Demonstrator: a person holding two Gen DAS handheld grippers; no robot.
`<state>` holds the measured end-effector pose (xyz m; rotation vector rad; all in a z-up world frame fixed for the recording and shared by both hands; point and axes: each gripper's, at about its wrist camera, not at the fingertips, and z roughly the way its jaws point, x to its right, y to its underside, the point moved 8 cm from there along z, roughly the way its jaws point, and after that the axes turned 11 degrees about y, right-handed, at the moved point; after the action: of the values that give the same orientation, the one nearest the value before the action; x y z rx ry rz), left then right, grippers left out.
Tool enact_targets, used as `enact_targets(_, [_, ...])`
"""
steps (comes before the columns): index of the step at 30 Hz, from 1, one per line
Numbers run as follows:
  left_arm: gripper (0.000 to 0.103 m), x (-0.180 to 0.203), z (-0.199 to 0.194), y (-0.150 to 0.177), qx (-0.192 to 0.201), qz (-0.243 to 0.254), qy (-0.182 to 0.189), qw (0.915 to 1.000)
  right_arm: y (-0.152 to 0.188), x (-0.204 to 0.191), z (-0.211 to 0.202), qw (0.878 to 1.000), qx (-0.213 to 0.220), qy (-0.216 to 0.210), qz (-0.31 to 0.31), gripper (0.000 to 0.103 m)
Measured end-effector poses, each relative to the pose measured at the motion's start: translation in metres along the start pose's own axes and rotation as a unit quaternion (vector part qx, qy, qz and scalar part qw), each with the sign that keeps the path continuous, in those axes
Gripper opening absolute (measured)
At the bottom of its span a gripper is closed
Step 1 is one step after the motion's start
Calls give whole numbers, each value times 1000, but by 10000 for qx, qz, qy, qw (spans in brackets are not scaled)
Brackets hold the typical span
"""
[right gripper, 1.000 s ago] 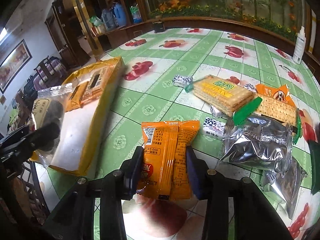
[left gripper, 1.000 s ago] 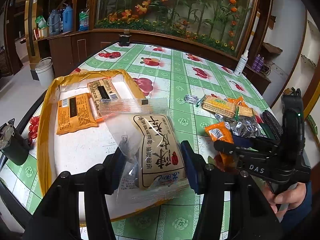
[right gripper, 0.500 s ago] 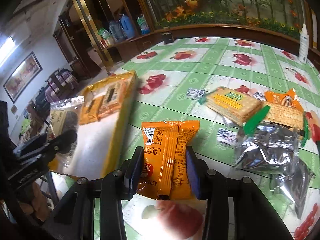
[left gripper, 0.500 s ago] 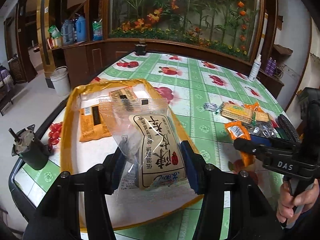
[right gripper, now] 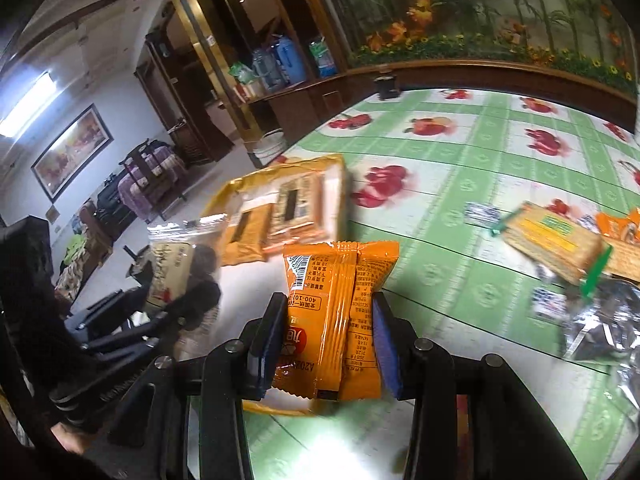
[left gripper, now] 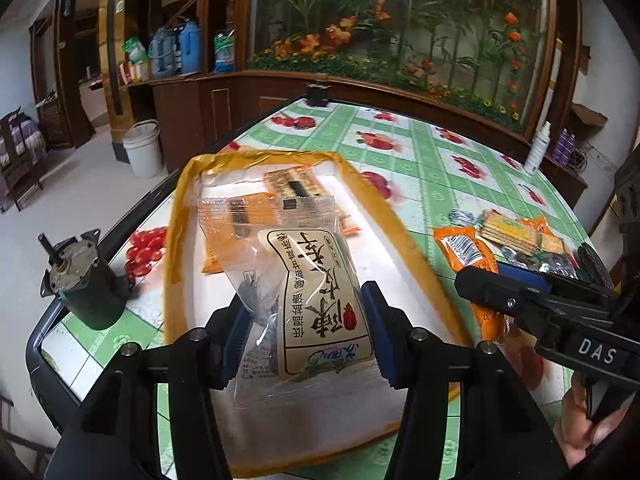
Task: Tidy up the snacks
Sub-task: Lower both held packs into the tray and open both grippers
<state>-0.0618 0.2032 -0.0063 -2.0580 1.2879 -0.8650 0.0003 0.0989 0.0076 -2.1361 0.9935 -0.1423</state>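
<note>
My left gripper (left gripper: 308, 332) is shut on a clear snack bag with a cream label (left gripper: 308, 292), held above a yellow-rimmed white tray (left gripper: 384, 224). Two orange-brown packets (left gripper: 292, 184) lie at the tray's far end. My right gripper (right gripper: 326, 336) is shut on an orange snack packet (right gripper: 336, 312), held over the tray's near right rim (right gripper: 340, 172). In the left wrist view that right gripper (left gripper: 476, 276) comes in from the right with the orange packet (left gripper: 464, 248). The right wrist view shows the left gripper (right gripper: 168, 304) with its clear bag (right gripper: 176, 268) at the left.
A pile of snacks lies on the green fruit-print tablecloth (right gripper: 460, 168) at the right: cracker packs (right gripper: 552, 240), silver foil packets (right gripper: 600, 324), small wrapped sweets (right gripper: 482, 213). A small motor (left gripper: 80, 280) stands by the table's left edge. A white bottle (left gripper: 538, 148) stands far right.
The right gripper has carried the orange packet left and up, from the tablecloth to the tray's edge. The left gripper with the clear bag has drawn back toward the tray's near end.
</note>
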Motion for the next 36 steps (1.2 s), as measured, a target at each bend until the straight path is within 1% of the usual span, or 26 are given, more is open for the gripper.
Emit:
enact_targets(7, [52, -23, 2, 4, -20, -230, -112, 9997, -5, -31, 21, 9997, -104, -171, -125, 42])
enact_targets(12, [52, -28, 9, 8, -105, -272, -119, 9995, -9, -44, 40, 9993, -234, -217, -187, 42])
enact_targets(18, [53, -27, 17, 15, -242, -254, -150, 9993, -7, -49, 62, 9985, -470, -201, -219, 43])
enact_targets(20, [53, -28, 20, 17, -281, -263, -152, 9991, -4, -50, 68, 9980, -547, -176, -256, 43])
enact_targets(26, [53, -25, 23, 18, -307, -165, -225, 9991, 0, -53, 77, 9975, -605, -93, -354, 43])
enact_targets(30, [53, -24, 25, 19, -383, -88, -343, 9986, 3, -56, 78, 9972, -519, 65, -543, 44])
enact_targets(36, [53, -23, 26, 20, -413, -22, -406, 9983, 4, -56, 79, 9968, -469, 164, -630, 44])
